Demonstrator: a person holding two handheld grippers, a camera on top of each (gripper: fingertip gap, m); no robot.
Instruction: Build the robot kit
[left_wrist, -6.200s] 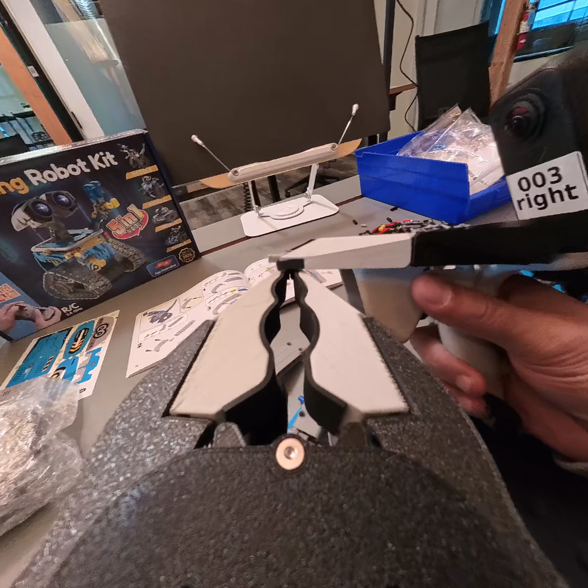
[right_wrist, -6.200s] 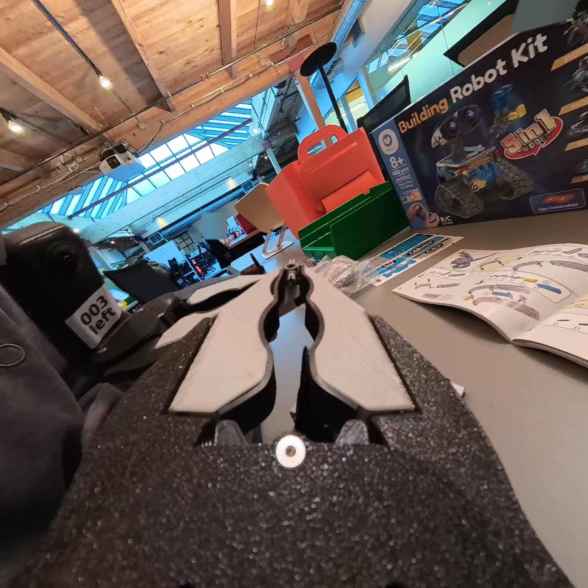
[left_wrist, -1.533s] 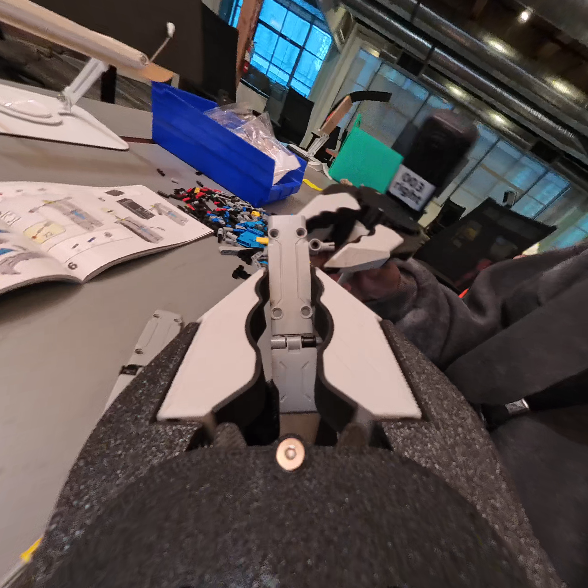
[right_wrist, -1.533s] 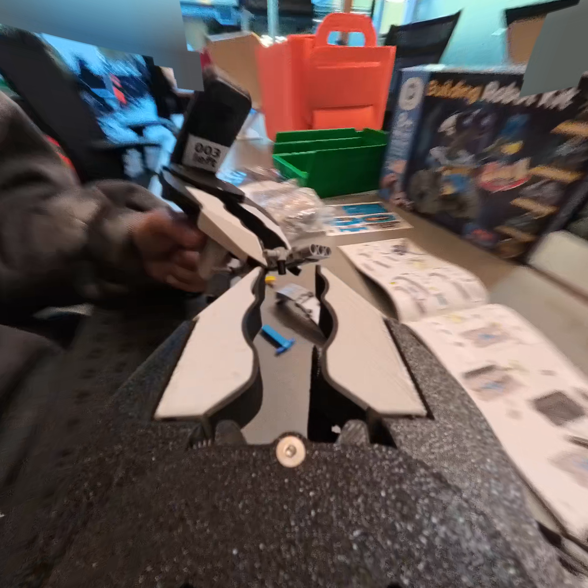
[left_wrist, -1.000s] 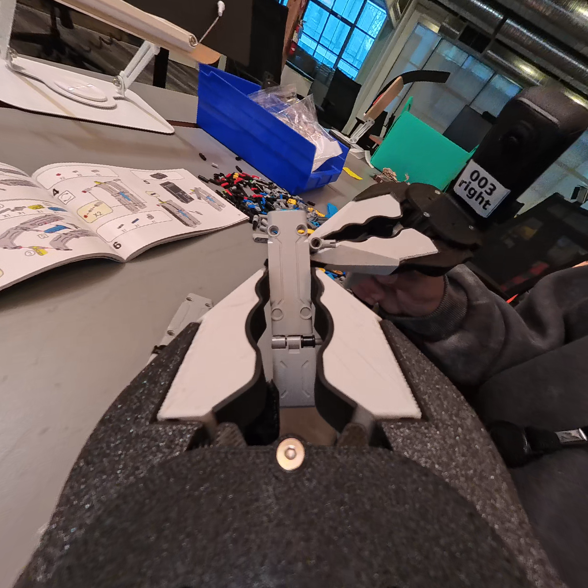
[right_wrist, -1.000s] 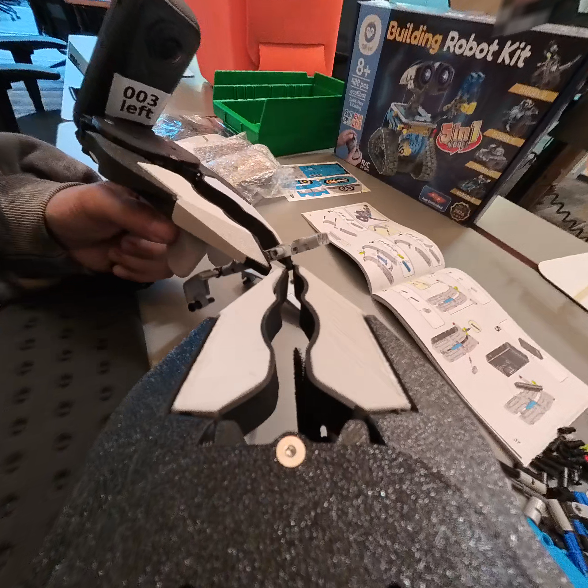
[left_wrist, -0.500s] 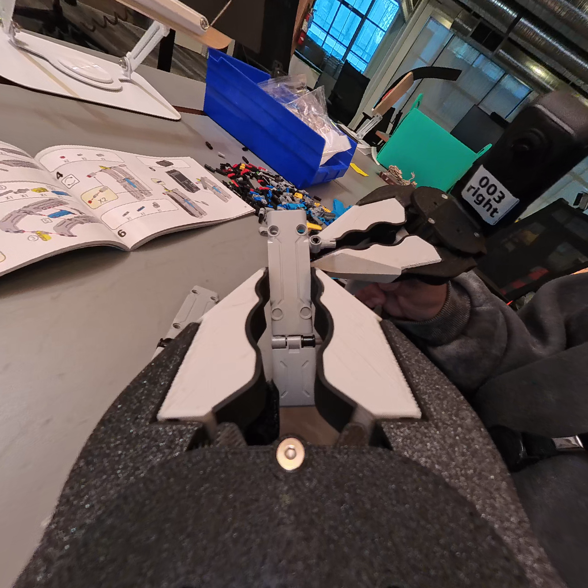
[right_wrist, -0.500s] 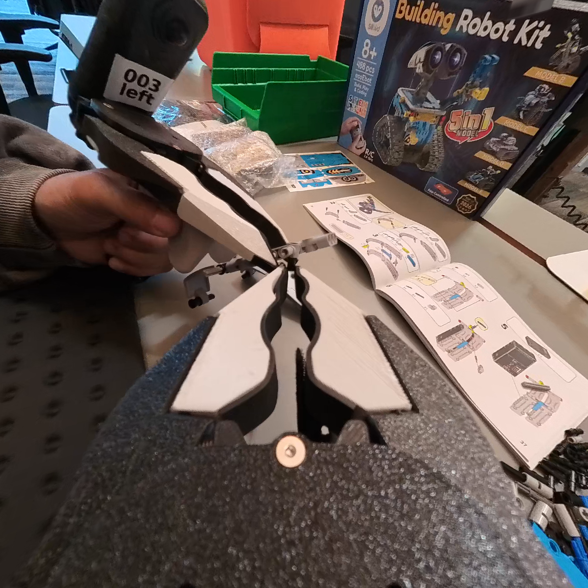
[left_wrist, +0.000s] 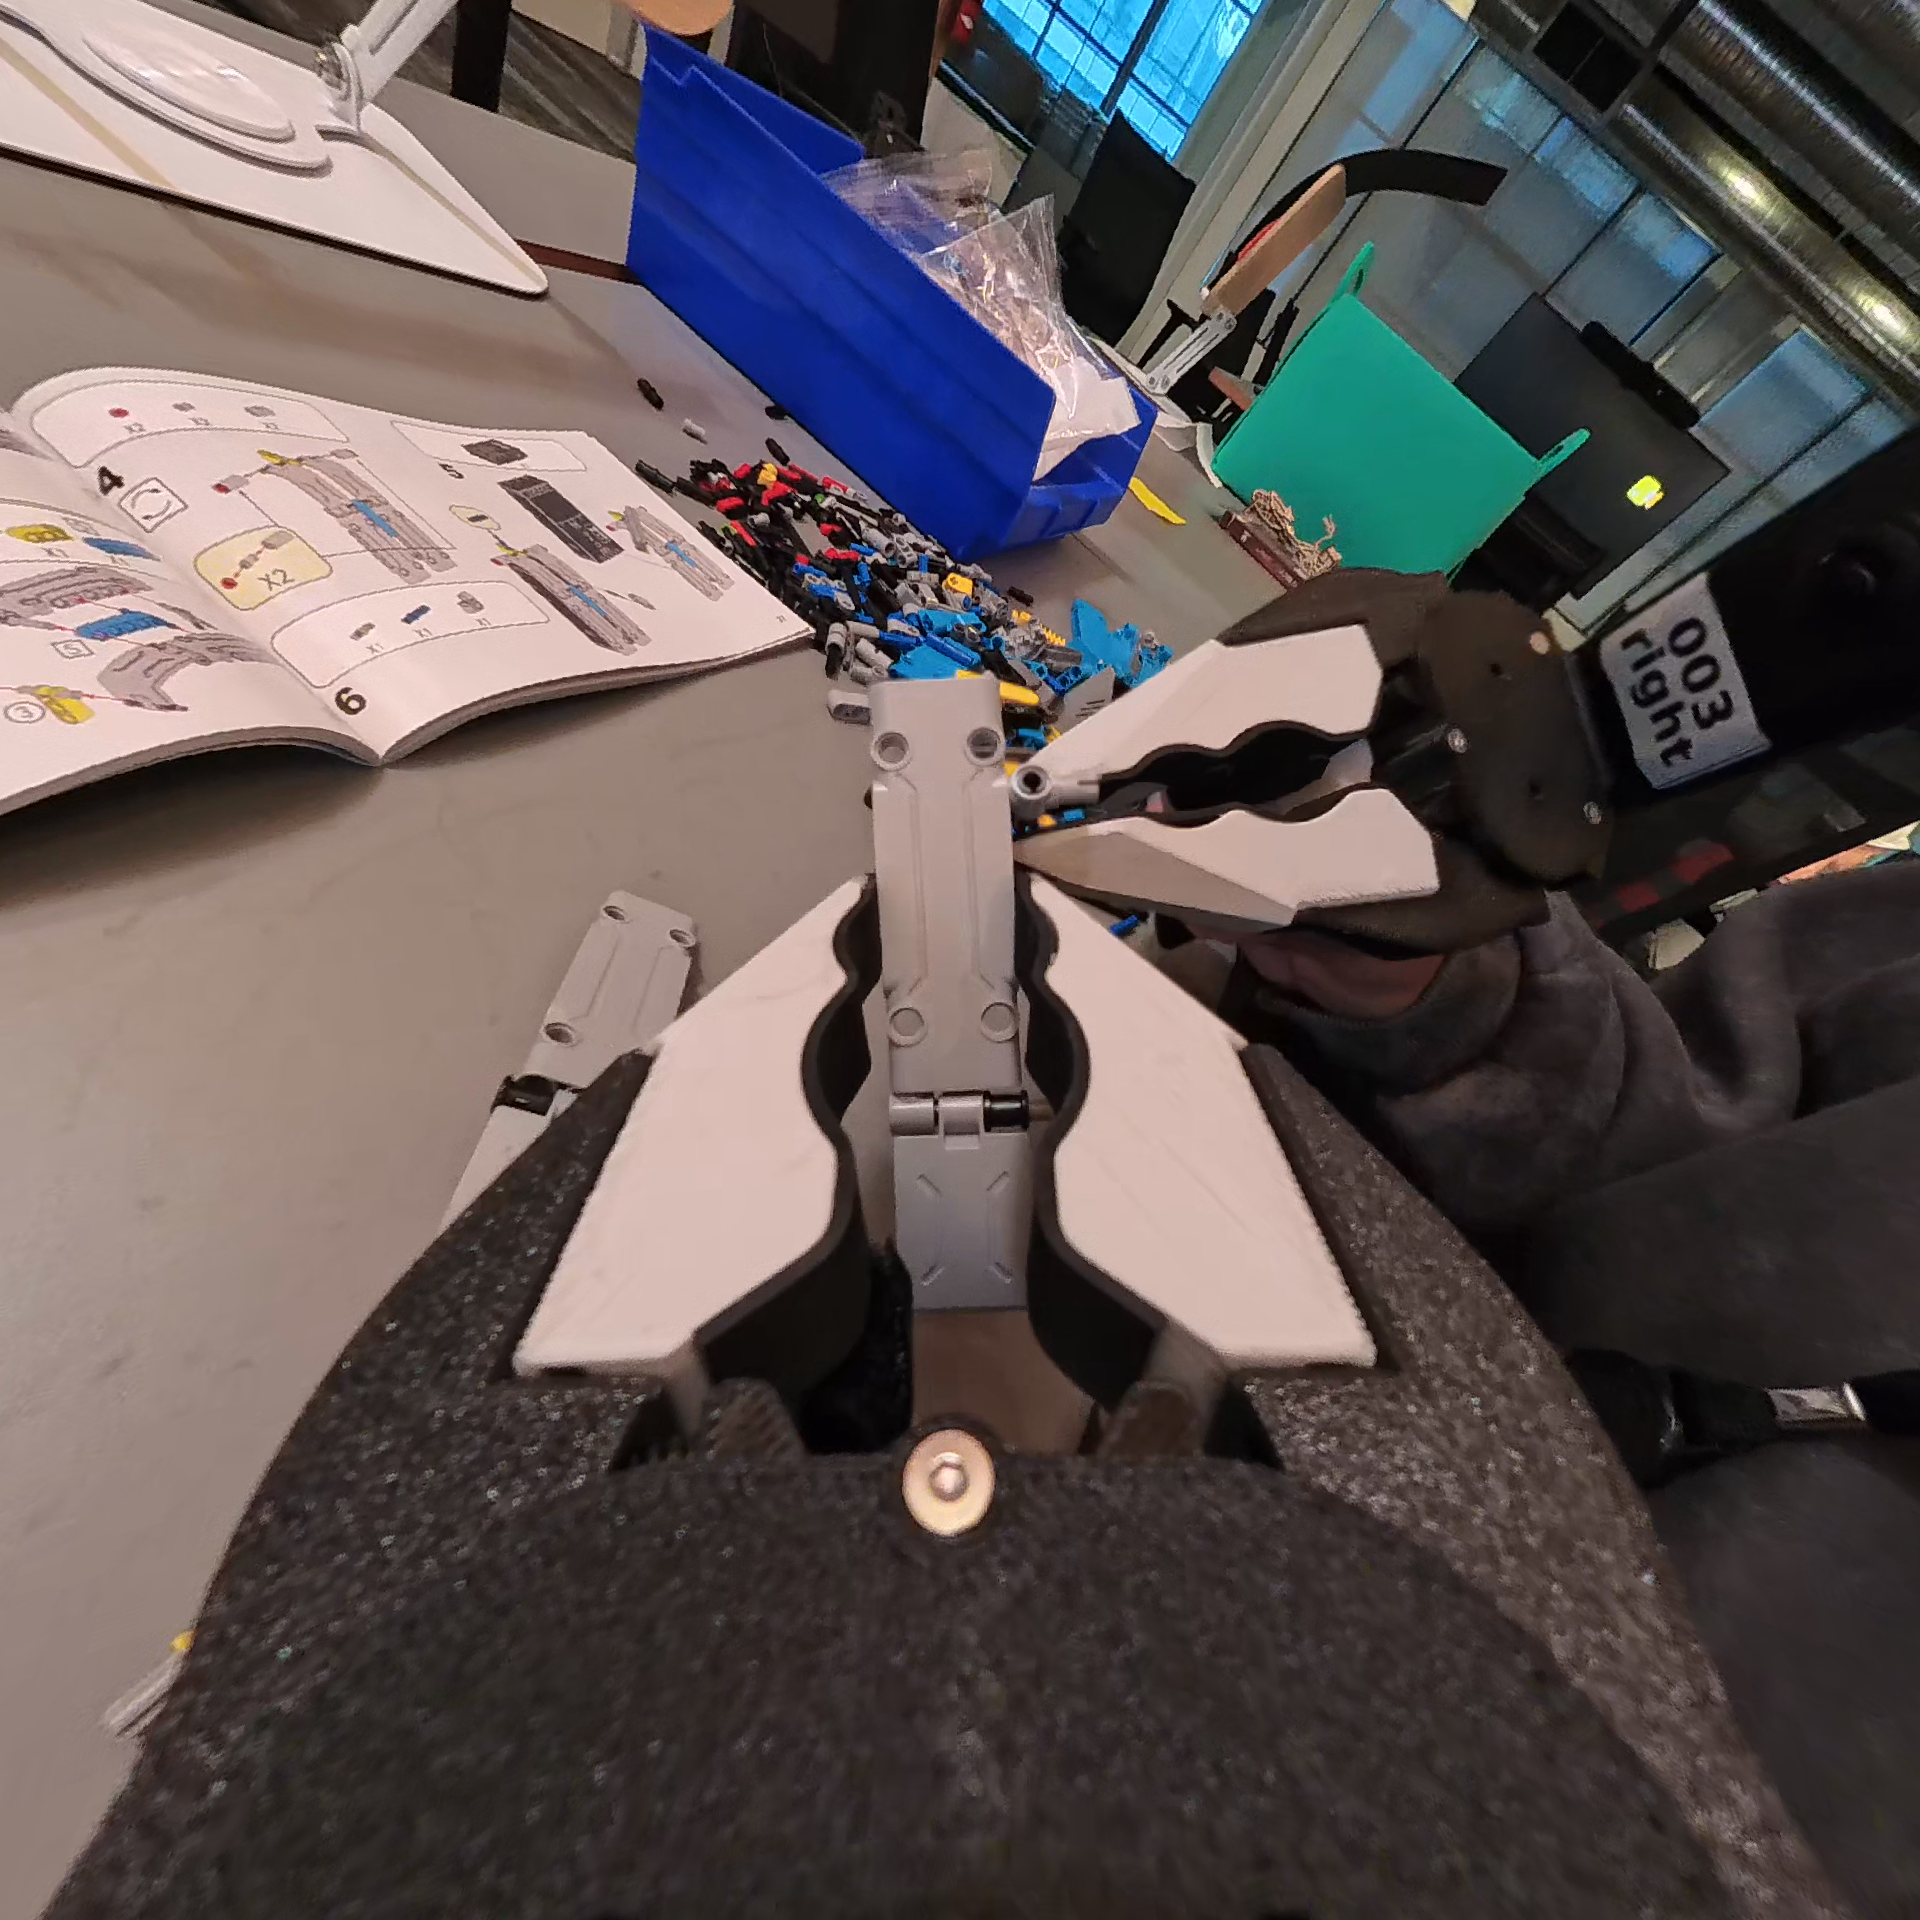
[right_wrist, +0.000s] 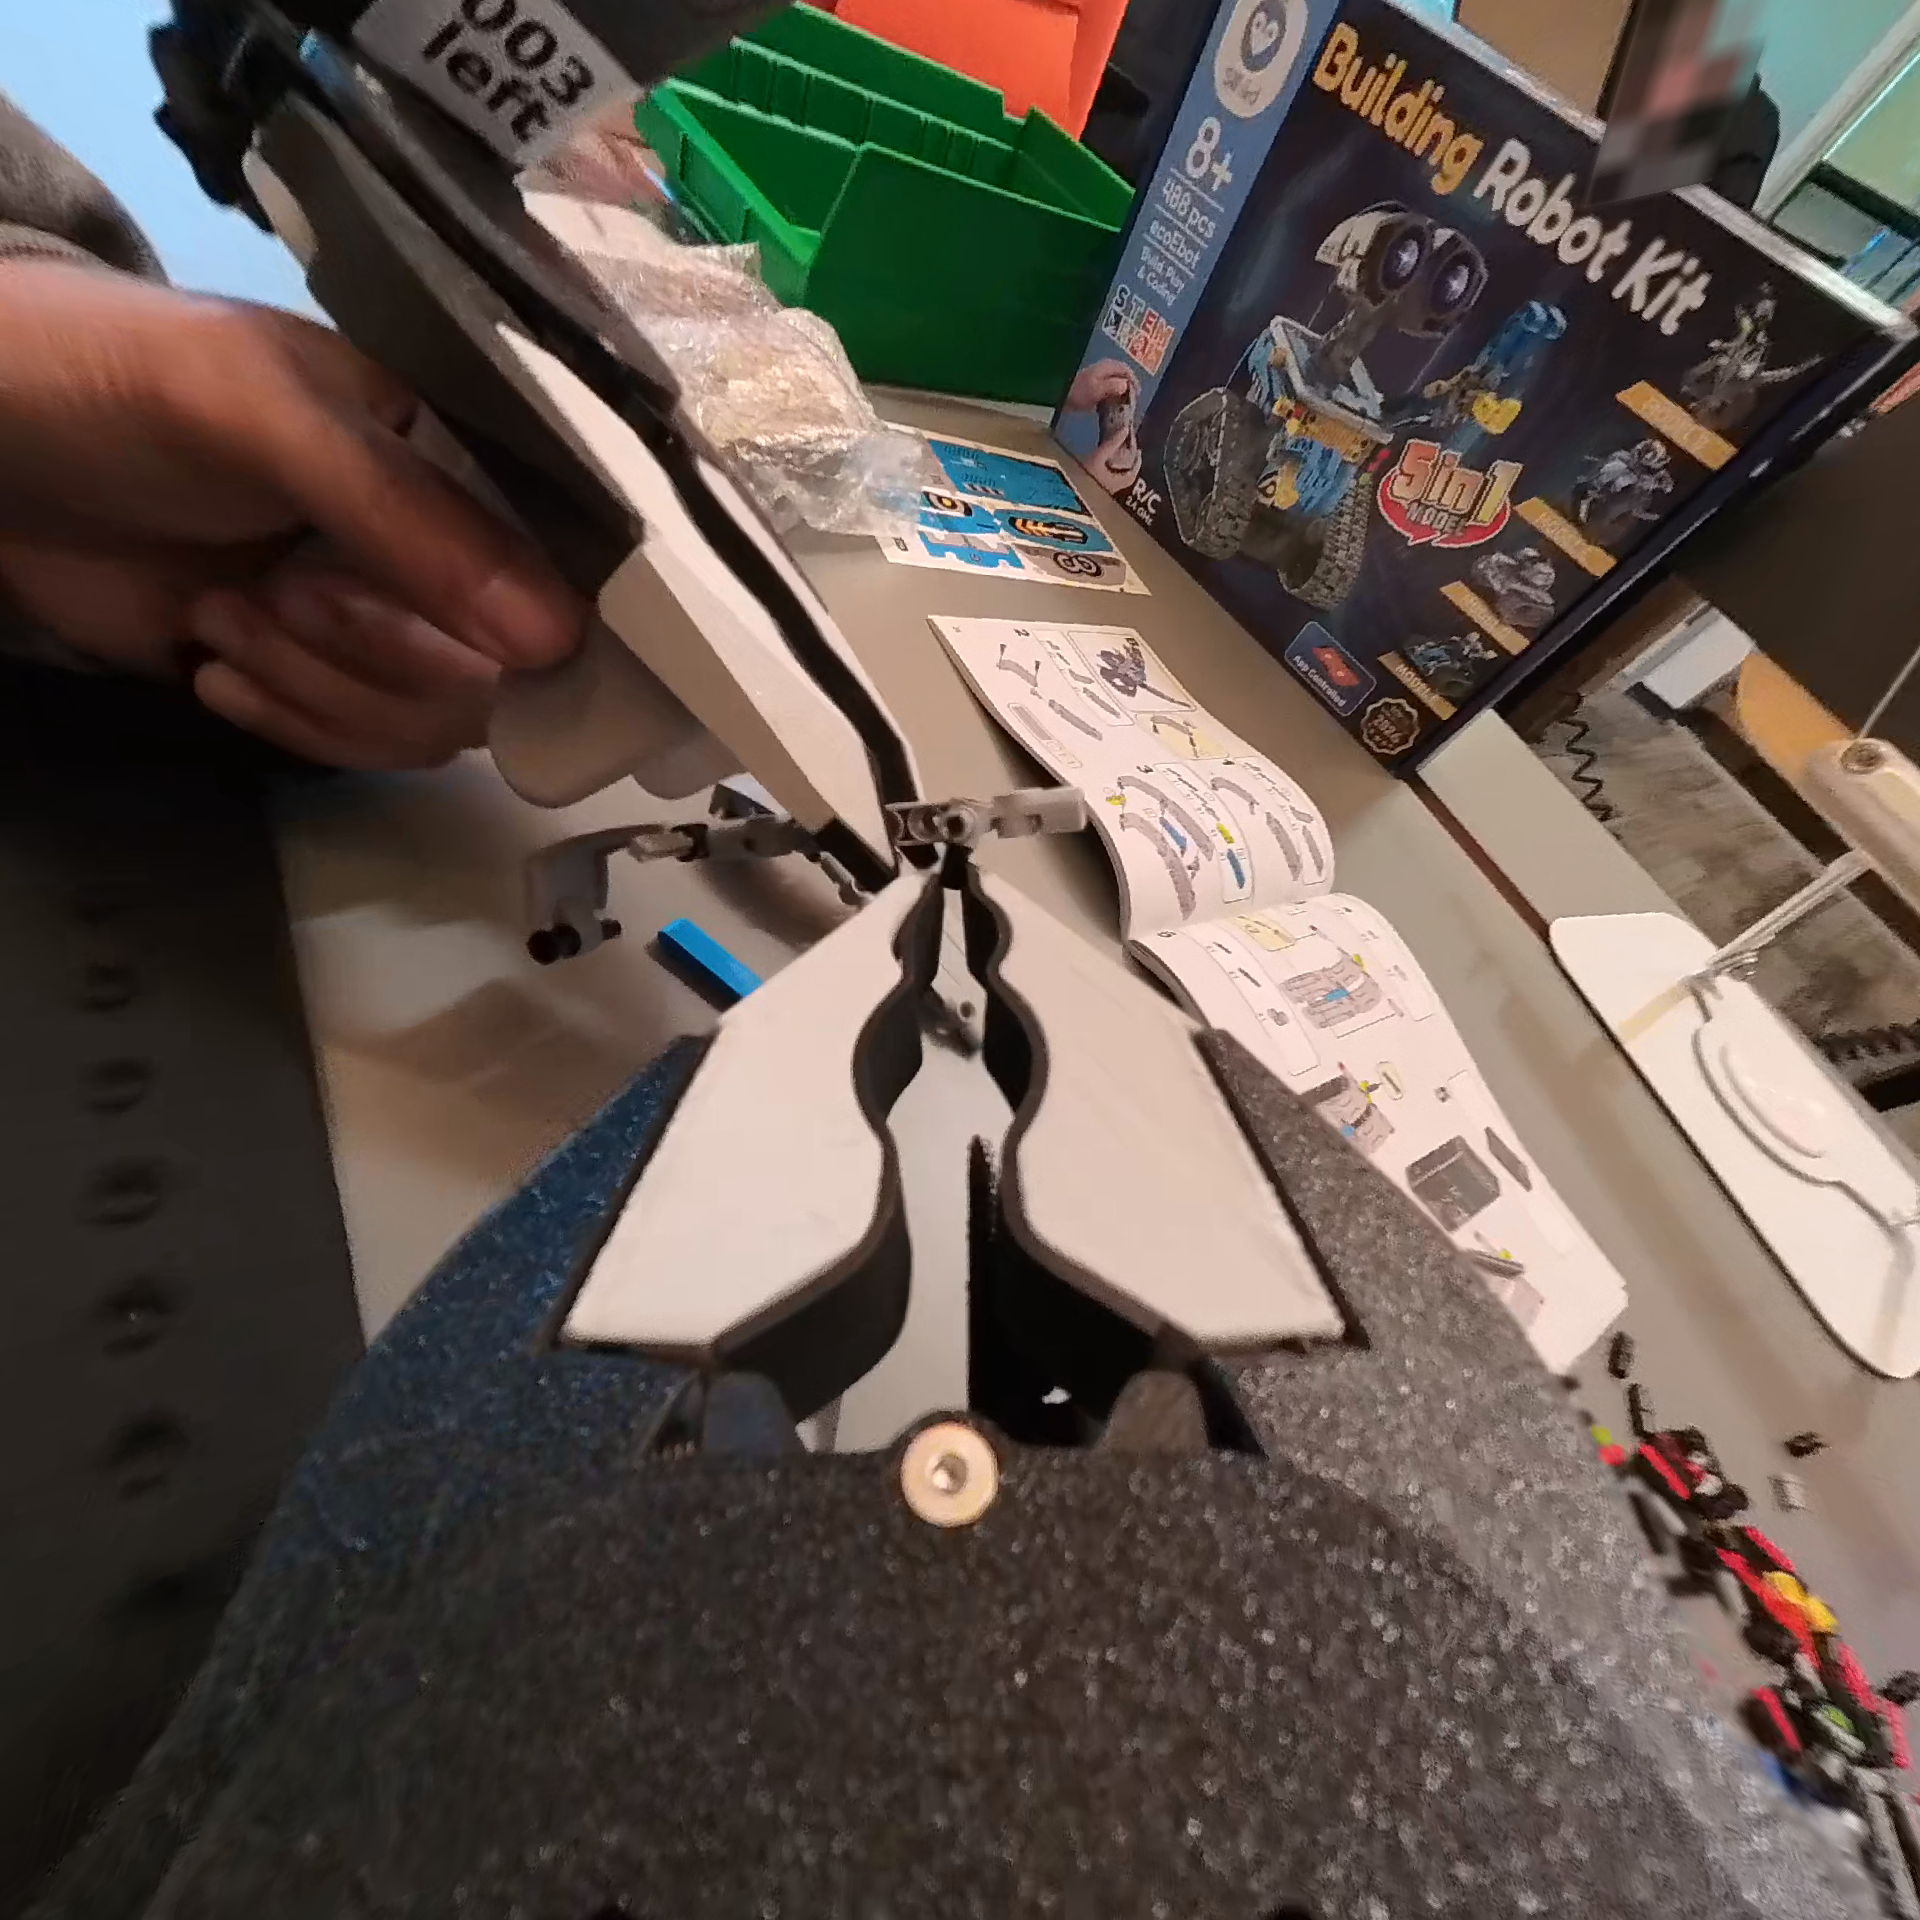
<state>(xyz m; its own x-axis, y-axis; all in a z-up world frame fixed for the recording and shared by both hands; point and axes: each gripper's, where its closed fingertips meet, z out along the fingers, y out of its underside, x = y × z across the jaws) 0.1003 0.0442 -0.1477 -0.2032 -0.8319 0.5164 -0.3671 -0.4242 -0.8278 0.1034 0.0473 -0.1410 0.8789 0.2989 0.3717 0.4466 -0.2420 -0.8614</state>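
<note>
Labels on gripper (left_wrist: 940, 894) cameras.

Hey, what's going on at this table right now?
A person holds a two-finger tool in each hand over a grey table. The left tool is shut on a long grey panel piece. The right tool pinches a small grey pin right beside the panel's top end. An open instruction booklet and a pile of small building parts lie nearby.
</note>
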